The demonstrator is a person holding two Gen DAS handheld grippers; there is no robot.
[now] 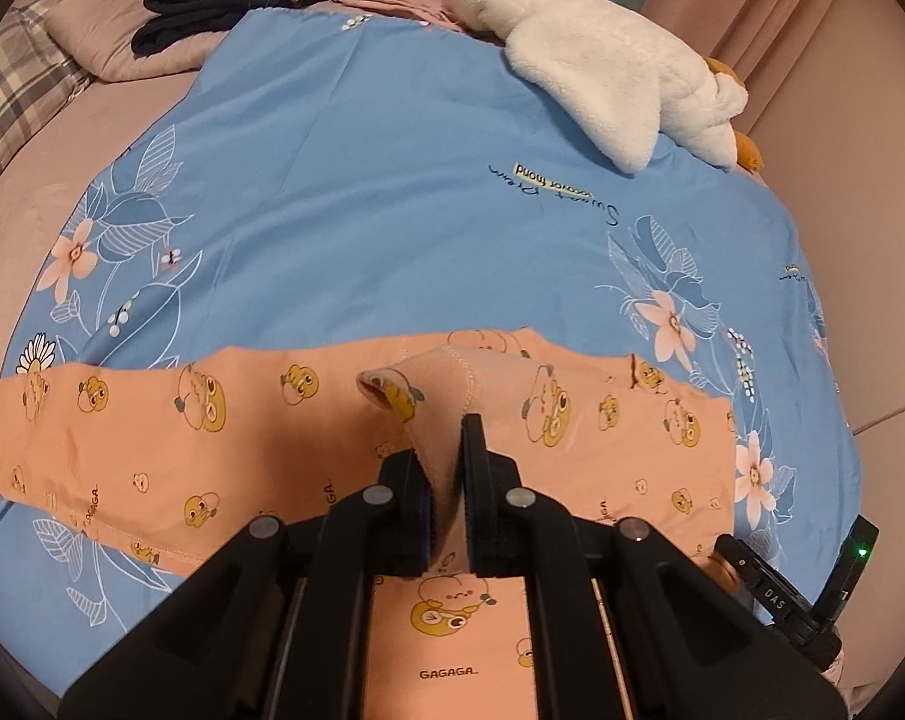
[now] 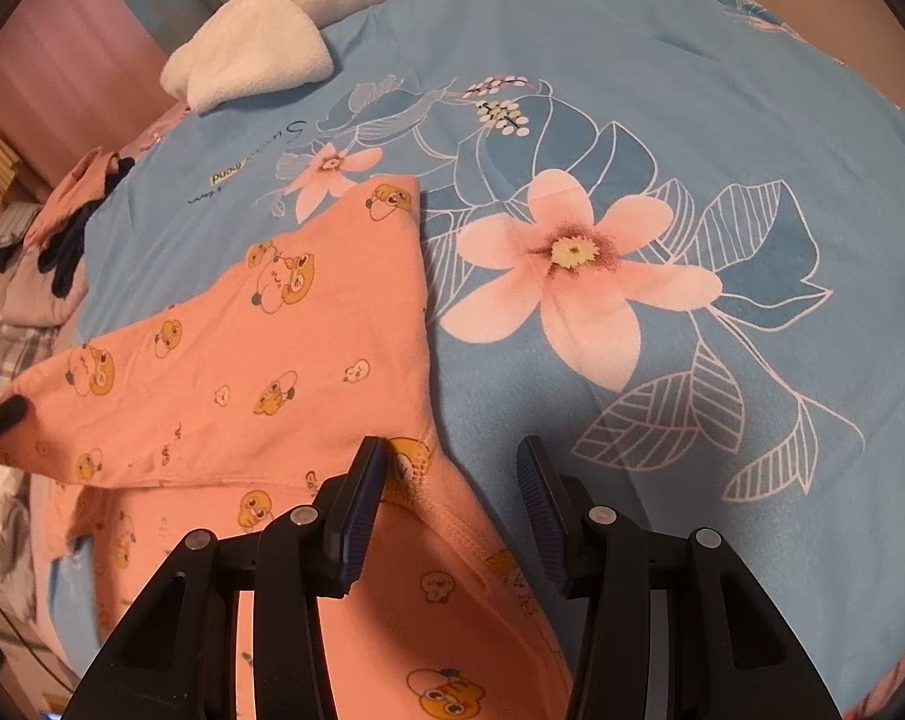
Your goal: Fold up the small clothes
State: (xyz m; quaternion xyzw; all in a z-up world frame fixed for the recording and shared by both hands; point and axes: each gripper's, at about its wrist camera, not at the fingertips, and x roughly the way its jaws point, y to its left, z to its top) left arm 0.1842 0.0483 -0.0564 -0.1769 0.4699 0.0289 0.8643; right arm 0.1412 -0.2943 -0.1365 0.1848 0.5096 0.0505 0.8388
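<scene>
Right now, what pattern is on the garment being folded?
Peach-orange garment with small yellow cartoon characters; clearest in the right wrist view.

Both wrist views close above garment (image 1: pixel 152 438)

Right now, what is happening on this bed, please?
A person is folding a small peach garment on a blue floral cover. The left gripper is shut on a pinched-up fold of the cloth. The right gripper is open above the garment's edge and holds nothing. A white plush toy lies at the far side.
</scene>
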